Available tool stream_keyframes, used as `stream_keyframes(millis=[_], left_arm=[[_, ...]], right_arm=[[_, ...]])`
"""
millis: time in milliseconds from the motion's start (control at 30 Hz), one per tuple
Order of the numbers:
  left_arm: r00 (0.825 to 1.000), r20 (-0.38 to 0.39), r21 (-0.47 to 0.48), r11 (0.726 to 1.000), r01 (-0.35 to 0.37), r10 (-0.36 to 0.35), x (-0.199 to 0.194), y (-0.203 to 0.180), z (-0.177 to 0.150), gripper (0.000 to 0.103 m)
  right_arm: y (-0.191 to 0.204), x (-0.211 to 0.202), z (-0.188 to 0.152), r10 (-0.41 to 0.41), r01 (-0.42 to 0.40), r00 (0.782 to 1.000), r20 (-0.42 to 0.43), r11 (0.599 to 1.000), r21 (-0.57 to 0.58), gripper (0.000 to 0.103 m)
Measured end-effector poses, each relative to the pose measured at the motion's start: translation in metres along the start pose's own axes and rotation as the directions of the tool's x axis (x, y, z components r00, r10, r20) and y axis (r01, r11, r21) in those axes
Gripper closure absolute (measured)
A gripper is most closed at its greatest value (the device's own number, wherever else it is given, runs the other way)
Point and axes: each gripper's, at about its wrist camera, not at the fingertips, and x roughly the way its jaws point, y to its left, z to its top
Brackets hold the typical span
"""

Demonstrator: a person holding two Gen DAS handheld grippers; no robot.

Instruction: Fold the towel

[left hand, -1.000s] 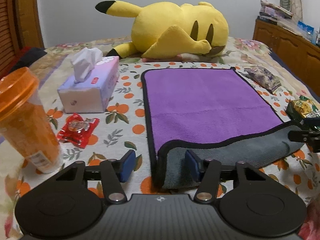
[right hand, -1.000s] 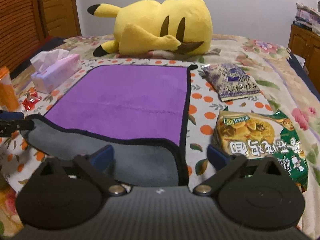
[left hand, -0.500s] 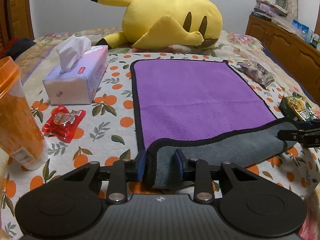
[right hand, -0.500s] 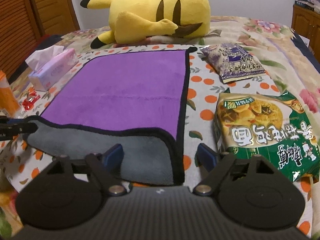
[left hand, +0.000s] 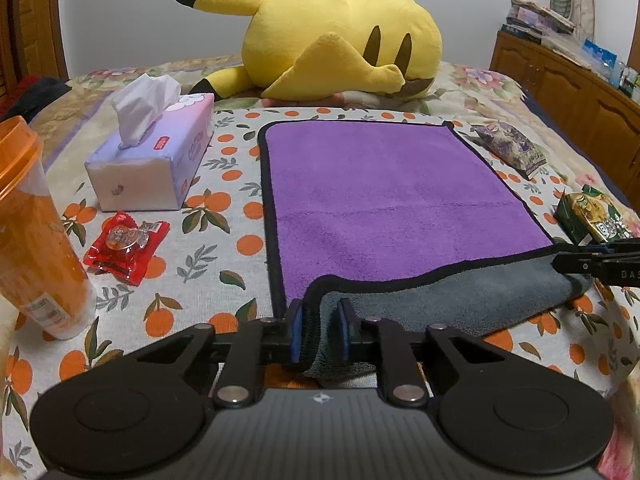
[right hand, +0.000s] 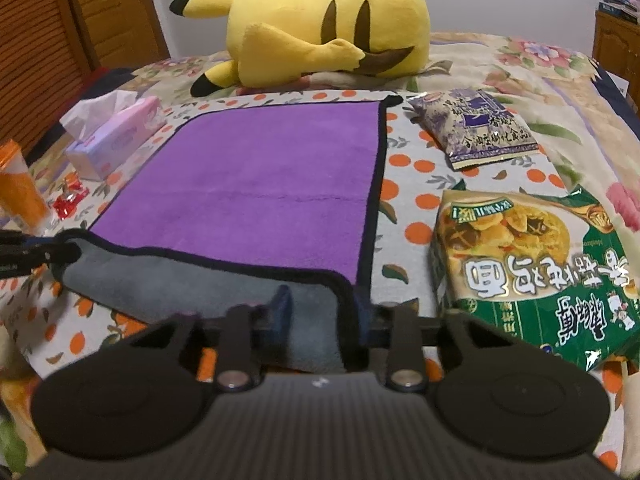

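Note:
A purple towel (left hand: 392, 196) with a black border and grey underside lies flat on the orange-print cloth; it also shows in the right wrist view (right hand: 260, 184). Its near edge is turned over, grey side up. My left gripper (left hand: 320, 324) is shut on the towel's near left corner. My right gripper (right hand: 322, 308) is closed around the near right corner, with the grey fabric and black border between its blue pads. Each gripper's tip shows at the edge of the other's view: the right one (left hand: 592, 260) and the left one (right hand: 40, 254).
A yellow plush toy (left hand: 340, 44) lies behind the towel. Left of the towel are a tissue box (left hand: 152, 156), a red candy packet (left hand: 124, 246) and an orange cup (left hand: 32, 240). Right are a purple snack bag (right hand: 474, 126) and a green noodle pack (right hand: 532, 260).
Both grippers have closed on the towel's near corners: the left from open to shut, the right from wide open to gripping. Both moved slightly forward.

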Motion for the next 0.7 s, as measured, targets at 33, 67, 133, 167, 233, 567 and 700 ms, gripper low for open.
stream_keyframes(millis=[33,67,133,167,233,567,700], left_arm=[[1.000,0.001,0.001,1.000,0.000,0.000,0.000,0.000,0.000,0.088],[1.000,0.003,0.002,1.000,0.001,-0.001,-0.001,0.000,0.000,0.091],[1.000,0.006,0.004,1.000,0.004,-0.004,-0.002,-0.001,0.000,0.094],[1.000,0.008,0.007,1.000,0.007,-0.007,-0.002,-0.002,0.000,0.095],[1.000,0.012,0.009,1.000,0.012,-0.012,-0.003,-0.003,0.000,0.096],[0.998,0.061,0.016,0.999,0.029,-0.030,-0.014,-0.006,0.005,0.097],[0.996,0.082,0.012,0.999,0.033,-0.034,-0.019,-0.006,0.007,0.097]], right_arm=[[0.000,0.000,0.000,-0.003,0.003,1.000,0.001,1.000,-0.005,0.080],[0.000,0.000,0.001,-0.003,0.003,1.000,0.003,1.000,-0.009,0.081],[0.000,-0.001,0.001,-0.005,0.005,1.000,0.007,1.000,-0.014,0.087],[0.000,-0.001,0.001,-0.004,0.005,1.000,0.009,1.000,-0.016,0.093],[-0.001,-0.001,0.001,-0.005,0.005,1.000,0.013,1.000,-0.019,0.095],[-0.001,-0.008,0.004,-0.011,0.013,0.997,0.070,1.000,-0.027,0.098],[0.000,-0.015,0.007,-0.014,0.017,0.993,0.115,0.999,-0.029,0.098]])
